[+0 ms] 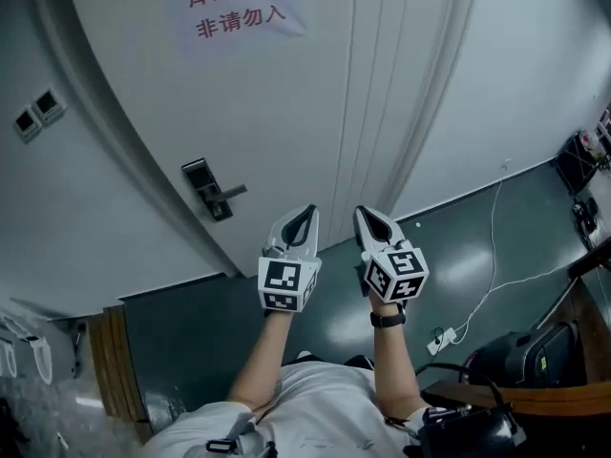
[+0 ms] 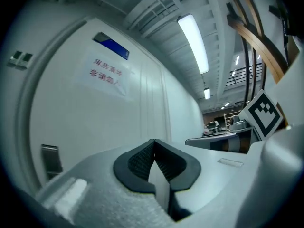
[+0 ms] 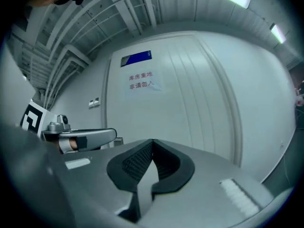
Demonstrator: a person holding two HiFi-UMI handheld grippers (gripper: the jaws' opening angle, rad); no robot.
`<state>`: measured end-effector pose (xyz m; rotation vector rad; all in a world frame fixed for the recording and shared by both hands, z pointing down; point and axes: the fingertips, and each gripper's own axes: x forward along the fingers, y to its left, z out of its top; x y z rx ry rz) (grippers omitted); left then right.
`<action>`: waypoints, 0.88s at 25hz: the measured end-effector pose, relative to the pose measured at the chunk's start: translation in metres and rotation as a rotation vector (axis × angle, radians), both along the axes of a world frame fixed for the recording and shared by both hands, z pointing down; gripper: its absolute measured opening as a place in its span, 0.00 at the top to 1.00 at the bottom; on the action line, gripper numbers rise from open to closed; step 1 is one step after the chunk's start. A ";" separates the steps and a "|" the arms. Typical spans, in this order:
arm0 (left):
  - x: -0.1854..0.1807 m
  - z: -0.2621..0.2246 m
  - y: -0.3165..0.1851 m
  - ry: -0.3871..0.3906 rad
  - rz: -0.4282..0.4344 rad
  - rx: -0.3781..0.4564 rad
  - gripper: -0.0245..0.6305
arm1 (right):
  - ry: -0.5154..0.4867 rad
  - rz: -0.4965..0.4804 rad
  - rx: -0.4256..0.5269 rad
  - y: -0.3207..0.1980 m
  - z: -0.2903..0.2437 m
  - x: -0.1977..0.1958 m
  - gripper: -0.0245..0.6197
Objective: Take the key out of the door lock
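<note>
Fingers of left gripper [image 1: 307, 214] and right gripper [image 1: 365, 216], ribbed black inside, pressed together empty, facing smooth white door [image 1: 286, 113]

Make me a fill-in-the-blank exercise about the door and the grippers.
1. The jaws of the left gripper and the right gripper are both ____ and hold nothing.
2. In the head view, the lock sits to the ____ of both grippers.
3. The sign on the door has ____ lettering.
4. The watch is on the person's ____ wrist.
Missing words: shut; left; red; right.
</note>
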<state>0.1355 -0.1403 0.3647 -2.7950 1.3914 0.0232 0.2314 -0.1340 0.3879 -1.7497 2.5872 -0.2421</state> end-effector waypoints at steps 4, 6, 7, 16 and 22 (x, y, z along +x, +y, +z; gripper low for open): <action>-0.106 0.017 -0.003 0.004 -0.175 -0.033 0.96 | 0.009 -0.200 -0.022 -0.017 0.013 -0.115 0.95; -0.154 0.020 -0.001 0.017 -0.264 -0.041 0.96 | 0.014 -0.299 -0.023 -0.019 0.014 -0.165 0.95; -0.175 0.021 0.000 0.026 -0.305 -0.041 0.96 | 0.019 -0.343 -0.019 -0.020 0.014 -0.188 0.95; -0.288 0.045 -0.007 0.050 -0.523 -0.073 0.96 | 0.029 -0.564 -0.032 -0.048 0.031 -0.316 0.95; -0.334 0.032 -0.054 0.021 -0.603 -0.053 0.96 | -0.009 -0.668 0.009 -0.101 0.014 -0.374 0.95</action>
